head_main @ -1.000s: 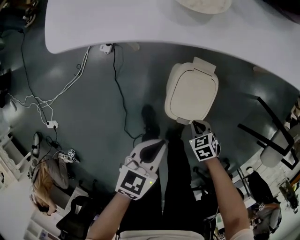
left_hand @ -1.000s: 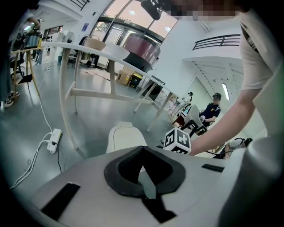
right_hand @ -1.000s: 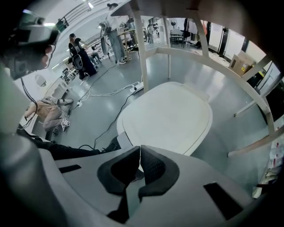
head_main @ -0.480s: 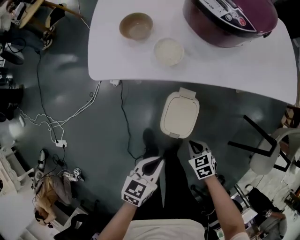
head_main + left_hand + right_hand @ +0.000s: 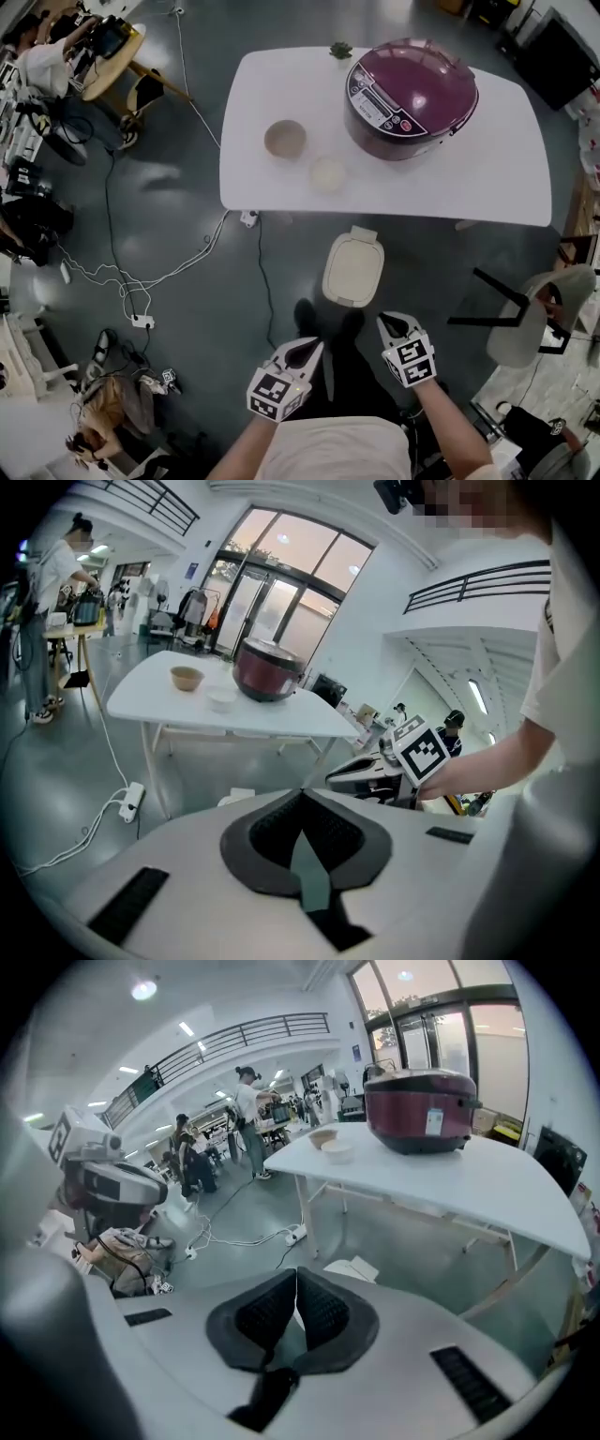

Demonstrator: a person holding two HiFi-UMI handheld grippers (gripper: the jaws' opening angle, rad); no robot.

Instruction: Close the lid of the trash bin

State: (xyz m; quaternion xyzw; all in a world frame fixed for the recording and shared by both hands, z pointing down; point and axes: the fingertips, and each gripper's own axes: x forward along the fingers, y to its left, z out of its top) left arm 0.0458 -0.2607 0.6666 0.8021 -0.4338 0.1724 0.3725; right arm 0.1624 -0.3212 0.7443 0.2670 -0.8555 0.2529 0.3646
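At the left edge of the head view a power strip [image 5: 142,321] lies on the grey floor among white cables. At bottom centre the left gripper [image 5: 311,344] has its jaws pressed together on nothing. Just above, mid-frame, stands the trash bin [image 5: 353,269] with its cream lid down flat (its hinge end sits under the white table [image 5: 281,192] edge). The right gripper [image 5: 384,320], lower right of the bin and apart from it, is likewise closed and empty. The table holds 2 bowls [image 5: 285,138] and a maroon rice cooker [image 5: 410,84].
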